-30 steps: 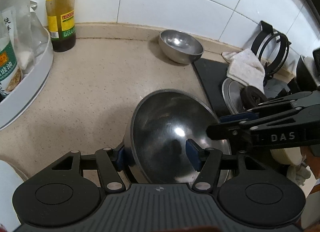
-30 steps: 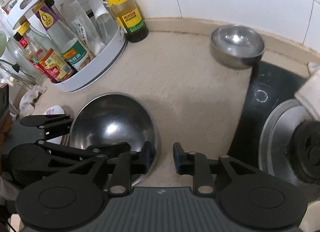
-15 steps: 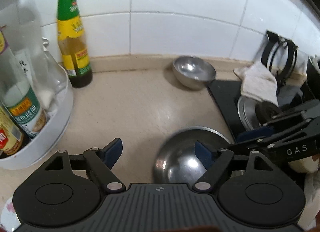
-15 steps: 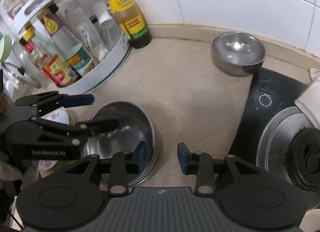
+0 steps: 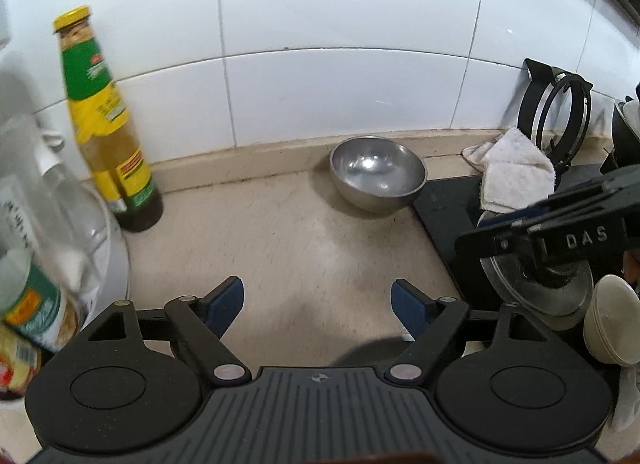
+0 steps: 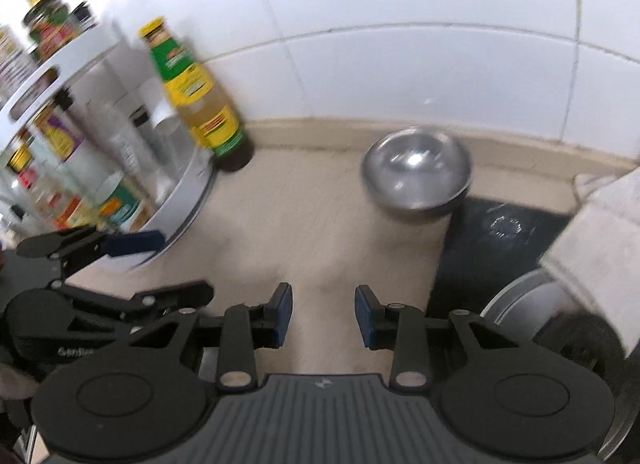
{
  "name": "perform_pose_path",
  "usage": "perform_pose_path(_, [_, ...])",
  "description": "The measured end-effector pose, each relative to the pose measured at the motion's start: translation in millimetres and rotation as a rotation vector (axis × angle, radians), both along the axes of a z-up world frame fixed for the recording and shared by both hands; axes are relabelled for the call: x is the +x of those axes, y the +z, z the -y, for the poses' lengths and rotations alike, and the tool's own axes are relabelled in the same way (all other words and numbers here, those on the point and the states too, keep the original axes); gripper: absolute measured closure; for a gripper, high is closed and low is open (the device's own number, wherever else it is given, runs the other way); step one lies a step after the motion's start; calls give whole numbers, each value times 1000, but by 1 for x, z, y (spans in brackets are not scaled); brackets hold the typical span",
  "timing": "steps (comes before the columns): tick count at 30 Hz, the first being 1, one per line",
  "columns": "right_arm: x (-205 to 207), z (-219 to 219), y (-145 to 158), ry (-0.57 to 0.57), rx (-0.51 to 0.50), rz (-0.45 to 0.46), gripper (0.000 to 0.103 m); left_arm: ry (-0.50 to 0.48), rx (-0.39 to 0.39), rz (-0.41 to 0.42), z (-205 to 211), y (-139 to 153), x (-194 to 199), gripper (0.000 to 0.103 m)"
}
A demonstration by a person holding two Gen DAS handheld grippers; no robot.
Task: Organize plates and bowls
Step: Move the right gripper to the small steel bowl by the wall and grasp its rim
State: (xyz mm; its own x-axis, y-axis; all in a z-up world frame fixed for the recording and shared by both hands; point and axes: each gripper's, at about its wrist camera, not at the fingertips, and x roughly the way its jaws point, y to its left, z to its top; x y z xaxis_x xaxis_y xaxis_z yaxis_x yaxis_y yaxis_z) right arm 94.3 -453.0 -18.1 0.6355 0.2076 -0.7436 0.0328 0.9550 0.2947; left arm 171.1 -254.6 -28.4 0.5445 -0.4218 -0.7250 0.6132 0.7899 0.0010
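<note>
Beige countertop (image 5: 304,232) runs back to the white tiled wall (image 5: 340,76); open run down the middle, clutter at both sides.

Left side: white tiered condiment rack (image 6: 188,200) packed with bottles, parked against the wall, probably to keep the work area free. A yellow-capped sauce bottle (image 5: 108,132) stands upright on the counter just beside the rack.

Right side: black cooktop (image 6: 492,248) with a round burner plate. A white rag (image 5: 512,176) is draped on its back edge, a black wire ring stand (image 5: 560,120) behind it.

Task item in sight: one small stainless steel bowl (image 5: 378,174), upright, empty as far as I can tell. It sits on the counter against the wall lip, touching or just beside the cooktop's corner. Right view is motion-blurred, so that contact is unclear.

Left gripper (image 5: 318,302): jaws spread wide, nothing between them, low over bare counter, aimed toward the bowl but well short of it. Right gripper (image 6: 323,316): jaws apart with a narrower gap, also empty, pointing the same way.

My read: both are free, and that bowl is the next pick. Thin rim and slick steel, so pinch the rim wall.
</note>
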Motion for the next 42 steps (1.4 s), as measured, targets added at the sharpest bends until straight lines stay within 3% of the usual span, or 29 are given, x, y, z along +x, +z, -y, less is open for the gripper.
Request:
perform_pose_path(5, [23, 17, -1, -59, -66, 1, 71, -24, 43, 41, 21, 6, 21, 16])
perform_pose_path(17, [89, 61, -22, -163, -95, -31, 70, -104, 143, 79, 78, -7, 67, 16])
perform_pose_path(29, [125, 95, -61, -216, -60, -100, 70, -162, 173, 34, 122, -39, 104, 15])
perform_pose_path(39, [135, 99, -81, -164, -35, -129, 71, -153, 181, -10, 131, -67, 128, 15])
perform_pose_path(42, [139, 98, -85, -152, -20, -131, 81, -158, 189, -25, 133, -73, 131, 15])
